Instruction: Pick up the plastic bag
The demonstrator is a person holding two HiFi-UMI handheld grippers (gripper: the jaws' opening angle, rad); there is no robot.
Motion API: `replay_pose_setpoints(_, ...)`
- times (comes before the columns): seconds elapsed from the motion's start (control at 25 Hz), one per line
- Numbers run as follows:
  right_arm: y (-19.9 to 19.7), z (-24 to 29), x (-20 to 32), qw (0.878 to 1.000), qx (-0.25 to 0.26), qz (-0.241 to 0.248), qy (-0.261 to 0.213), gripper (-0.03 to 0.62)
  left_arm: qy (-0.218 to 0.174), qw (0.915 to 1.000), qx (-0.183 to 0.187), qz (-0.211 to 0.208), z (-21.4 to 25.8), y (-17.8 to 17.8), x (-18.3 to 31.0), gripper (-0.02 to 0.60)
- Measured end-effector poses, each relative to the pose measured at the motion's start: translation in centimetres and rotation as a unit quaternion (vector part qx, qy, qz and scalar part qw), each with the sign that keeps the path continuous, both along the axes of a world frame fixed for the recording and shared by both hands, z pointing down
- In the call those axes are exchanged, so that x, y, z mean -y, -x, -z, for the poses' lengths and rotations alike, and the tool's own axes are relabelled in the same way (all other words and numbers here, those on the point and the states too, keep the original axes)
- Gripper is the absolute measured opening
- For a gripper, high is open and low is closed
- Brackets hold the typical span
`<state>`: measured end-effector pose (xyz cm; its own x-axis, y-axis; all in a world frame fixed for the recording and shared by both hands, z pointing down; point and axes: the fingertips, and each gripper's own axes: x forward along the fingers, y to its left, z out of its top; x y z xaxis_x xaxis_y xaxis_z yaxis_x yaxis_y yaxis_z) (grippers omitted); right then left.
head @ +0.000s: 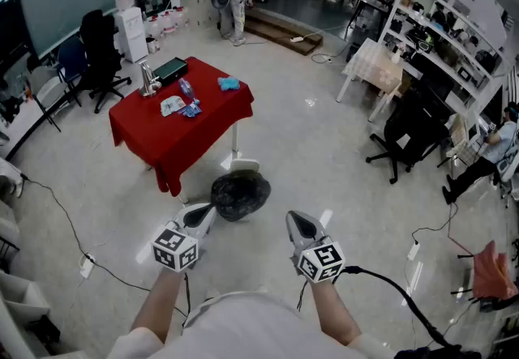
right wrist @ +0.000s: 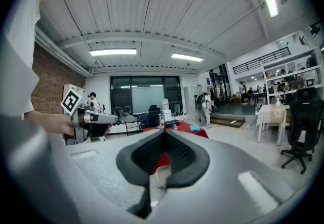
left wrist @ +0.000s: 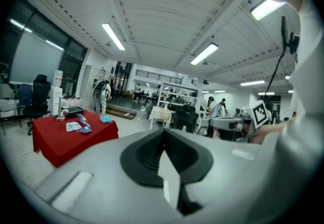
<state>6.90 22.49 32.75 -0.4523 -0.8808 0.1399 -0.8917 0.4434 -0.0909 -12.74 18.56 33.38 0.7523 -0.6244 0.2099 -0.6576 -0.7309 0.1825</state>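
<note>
The black plastic bag [head: 241, 195] lies on the floor [head: 324, 155], in front of the red table [head: 174, 143], at its near side. Both grippers are closed and hold nothing. The left gripper [head: 206, 215] is clearly nearer: the bag sits just beyond its tip, a little to the right. The right gripper [head: 299, 224] is apart from it, with the bag far-left. The bag looks like a round lump, without a clear long axis.
</note>
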Motion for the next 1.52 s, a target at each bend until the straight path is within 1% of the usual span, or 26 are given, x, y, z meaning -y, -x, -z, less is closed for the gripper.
replay_pose_setpoints(0.44, -0.3, 0.6, 0.1, 1.0, -0.001, 0.014, -0.011, -0.006, -0.001, 0.9999, 0.008, 0.007, -0.3, -0.8, -0.7, 0.003)
replay_pose_setpoints(0.8, -2.1, 0.0, -0.7, 0.999, 0.008, 0.036, -0.001, -0.006, -0.005, 0.9996, 0.023, 0.015, -0.8, -2.9, -1.8, 0.003)
replay_pose_setpoints(0.92, -3.2, -0.3, -1.1, 0.999, 0.008, 0.041, 0.0, -0.006, -0.008, 0.9993, 0.027, 0.024, -0.9, -3.9, -2.2, 0.003)
replay_pose_setpoints(1.08, -5.7, -0.5, -1.8, 0.999, 0.014, 0.047, -0.004, -0.005, -0.007, 0.9989, 0.022, 0.041, -1.0, -5.6, -2.6, 0.003)
replay_pose_setpoints(1.2, -7.4, -1.0, -2.3, 0.998, 0.002, 0.056, -0.007, 0.0, -0.007, 0.9984, 0.02, 0.051, -1.2, -6.9, -3.0, 0.003)
replay_pose_setpoints(1.52, -8.9, -2.7, -2.3, 0.996, -0.013, 0.085, -0.002, 0.0, 0.003, 0.9973, 0.017, 0.071, -2.1, -8.8, -3.3, 0.003)
